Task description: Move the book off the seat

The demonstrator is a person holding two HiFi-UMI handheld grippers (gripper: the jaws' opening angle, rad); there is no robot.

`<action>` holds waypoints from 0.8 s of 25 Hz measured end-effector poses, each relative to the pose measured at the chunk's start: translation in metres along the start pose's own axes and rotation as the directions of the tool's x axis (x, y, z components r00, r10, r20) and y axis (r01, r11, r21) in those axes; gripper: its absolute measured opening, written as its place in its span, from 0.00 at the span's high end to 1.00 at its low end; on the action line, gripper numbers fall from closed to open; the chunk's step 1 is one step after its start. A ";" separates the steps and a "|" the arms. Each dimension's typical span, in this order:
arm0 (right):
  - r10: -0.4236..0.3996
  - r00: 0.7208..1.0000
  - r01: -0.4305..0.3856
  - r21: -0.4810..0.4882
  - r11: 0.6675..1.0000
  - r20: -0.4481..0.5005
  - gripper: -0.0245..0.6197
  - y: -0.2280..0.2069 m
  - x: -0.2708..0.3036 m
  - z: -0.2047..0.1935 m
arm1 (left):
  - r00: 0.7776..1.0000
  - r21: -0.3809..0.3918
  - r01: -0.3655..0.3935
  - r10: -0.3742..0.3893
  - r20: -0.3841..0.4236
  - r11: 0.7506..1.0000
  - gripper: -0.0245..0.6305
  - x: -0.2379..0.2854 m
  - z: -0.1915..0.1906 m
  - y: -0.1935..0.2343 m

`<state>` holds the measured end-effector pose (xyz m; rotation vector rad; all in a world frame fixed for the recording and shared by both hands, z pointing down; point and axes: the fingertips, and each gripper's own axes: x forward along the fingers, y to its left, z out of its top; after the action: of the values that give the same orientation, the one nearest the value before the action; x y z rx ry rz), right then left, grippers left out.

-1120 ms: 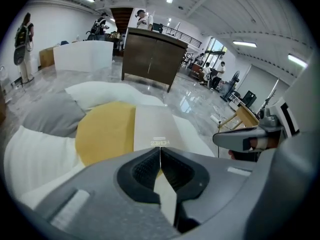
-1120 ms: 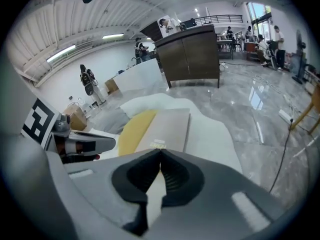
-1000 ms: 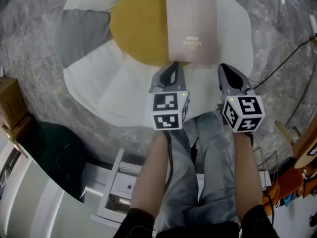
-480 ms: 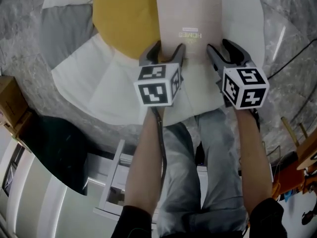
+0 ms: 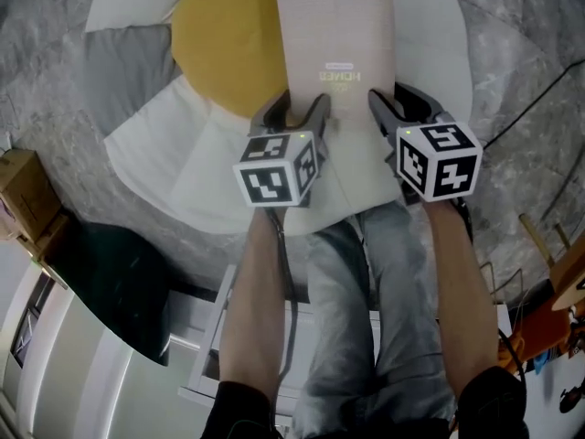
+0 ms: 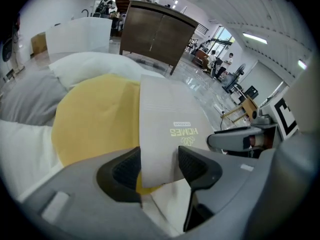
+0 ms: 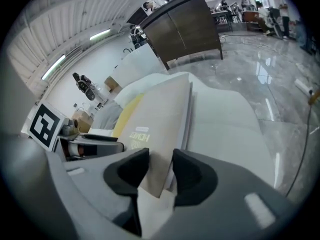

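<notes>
A beige book lies on a flower-shaped floor cushion with white petals and a yellow centre. My left gripper straddles the book's near left corner, and my right gripper straddles its near right corner. In the left gripper view the book reaches between the jaws of the left gripper; they are closing, with a gap still at one pad. In the right gripper view the book's corner sits between the closing jaws of the right gripper.
A cardboard box and a dark rounded object stand at the left. A white rack is beside the person's legs. Cables run over the marble floor at the right. A dark cabinet stands beyond the cushion.
Both grippers have moved forward from short of the book to its near edge. Their jaws, shut a second ago, now stand apart around the book's near corners.
</notes>
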<state>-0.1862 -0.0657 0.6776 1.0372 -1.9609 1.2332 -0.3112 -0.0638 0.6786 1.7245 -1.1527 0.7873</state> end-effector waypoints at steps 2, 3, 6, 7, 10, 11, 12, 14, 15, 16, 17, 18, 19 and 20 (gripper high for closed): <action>0.001 1.000 -0.001 0.006 1.000 0.015 0.73 0.002 -0.021 -0.003 | 1.000 0.032 0.004 -0.005 0.008 0.999 0.60 -0.016 0.001 -0.014; -0.006 0.999 0.005 0.006 1.000 0.034 0.73 0.002 -0.030 0.000 | 1.000 0.047 0.008 -0.009 0.019 0.999 0.61 -0.021 0.004 -0.021; -0.036 0.996 0.036 -0.002 0.999 0.086 0.73 0.005 -0.055 0.008 | 0.998 0.074 0.027 -0.030 0.046 0.997 0.61 -0.037 0.014 -0.036; -0.043 0.995 0.043 0.000 0.999 0.095 0.73 0.010 -0.064 0.006 | 0.998 0.081 0.032 -0.036 0.048 0.996 0.62 -0.045 0.013 -0.040; -0.065 0.986 0.063 0.019 0.998 0.151 0.73 0.019 -0.091 0.013 | 0.996 0.139 0.046 -0.057 0.071 0.989 0.62 -0.067 0.027 -0.054; -0.079 0.981 0.074 0.032 0.997 0.175 0.73 0.021 -0.101 0.015 | 0.995 0.165 0.054 -0.068 0.078 0.985 0.62 -0.074 0.032 -0.061; -0.094 0.976 0.086 0.049 0.995 0.196 0.73 0.024 -0.113 0.015 | 0.994 0.189 0.064 -0.080 0.078 0.980 0.62 -0.082 0.035 -0.068; -0.119 0.965 0.102 0.084 0.991 0.233 0.73 0.031 -0.135 0.013 | 0.992 0.237 0.080 -0.101 0.076 0.968 0.62 -0.100 0.040 -0.082; -0.128 0.959 0.106 0.100 0.989 0.253 0.73 0.034 -0.146 0.015 | 0.991 0.261 0.084 -0.108 0.078 0.962 0.62 -0.109 0.045 -0.089; -0.138 0.952 0.110 0.115 0.987 0.272 0.73 0.037 -0.158 0.017 | 0.990 0.284 0.087 -0.115 0.080 0.955 0.62 -0.117 0.051 -0.096; -0.148 0.945 0.114 0.128 0.985 0.291 0.73 0.039 -0.169 0.020 | 0.989 0.307 0.092 -0.122 0.082 0.947 0.62 -0.126 0.057 -0.104; -0.158 0.938 0.120 0.139 0.983 0.308 0.73 0.041 -0.181 0.023 | 0.988 0.328 0.097 -0.131 0.082 0.940 0.62 -0.134 0.062 -0.113; -0.168 0.931 0.126 0.149 0.981 0.323 0.73 0.041 -0.193 0.025 | 0.987 0.346 0.105 -0.141 0.080 0.932 0.63 -0.141 0.068 -0.122; -0.178 0.925 0.132 0.156 0.979 0.336 0.73 0.040 -0.205 0.028 | 0.985 0.363 0.113 -0.151 0.078 0.925 0.63 -0.147 0.073 -0.131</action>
<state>-0.1161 -0.0188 0.4840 1.5382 -2.0247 1.1638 -0.2408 -0.0543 0.4807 2.1442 -0.9905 0.8711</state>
